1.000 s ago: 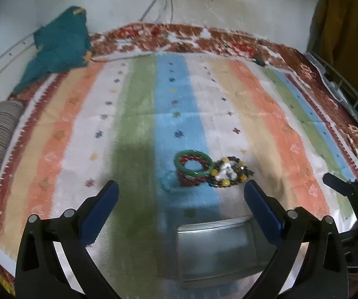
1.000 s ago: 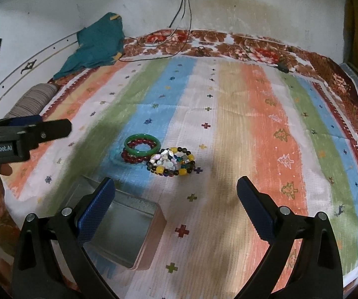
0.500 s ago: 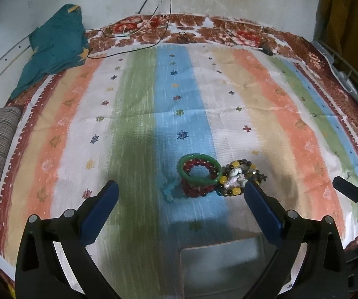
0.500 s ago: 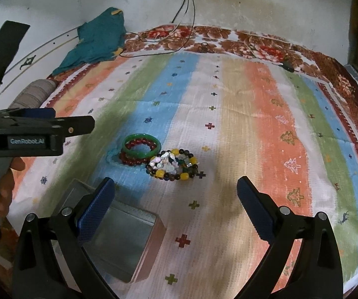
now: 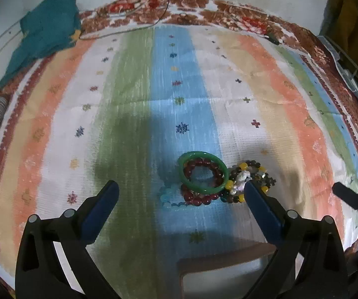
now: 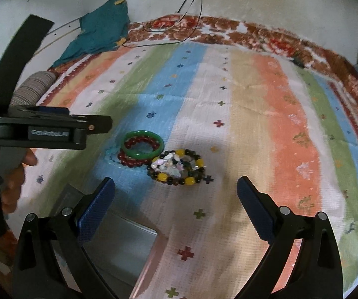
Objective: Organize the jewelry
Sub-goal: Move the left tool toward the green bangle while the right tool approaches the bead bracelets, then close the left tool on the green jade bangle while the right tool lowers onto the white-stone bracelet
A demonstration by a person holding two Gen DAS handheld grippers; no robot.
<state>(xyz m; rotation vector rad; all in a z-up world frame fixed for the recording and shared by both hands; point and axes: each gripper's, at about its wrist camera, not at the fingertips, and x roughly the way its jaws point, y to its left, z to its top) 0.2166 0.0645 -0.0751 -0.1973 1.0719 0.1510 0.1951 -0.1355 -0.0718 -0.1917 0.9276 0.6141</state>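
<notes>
So both my grippers are hovering over the bed right now, fingers spread wide and nothing in either one. My left gripper (image 5: 180, 195) is low and pointed pretty much straight at the jewelry pile. My right gripper (image 6: 175, 190) sits a bit further right and looks at the same pile from that side; in its view I can see the left one (image 6: 99, 124) side-on, with my left hand (image 6: 9, 174) wrapped around the handle.

The pile itself: a green bangle (image 5: 203, 173) lies on top of a dark red bead bracelet (image 5: 198, 196), with a pale blue bead strand (image 5: 169, 198) poking out on the left. Touching them on the right is a mixed bead bracelet (image 6: 176, 165) with yellow and dark beads and a whitish shell cluster in the middle. From the left camera the pile sits just past my fingertips, closer to the right finger.

A metal box (image 6: 126, 246), open, is near me, just short of the pile.

All of it is on a striped bedspread (image 5: 266, 114). At the far left there's a teal cloth (image 5: 46, 32), and cables (image 6: 191, 7) hang down the wall.
</notes>
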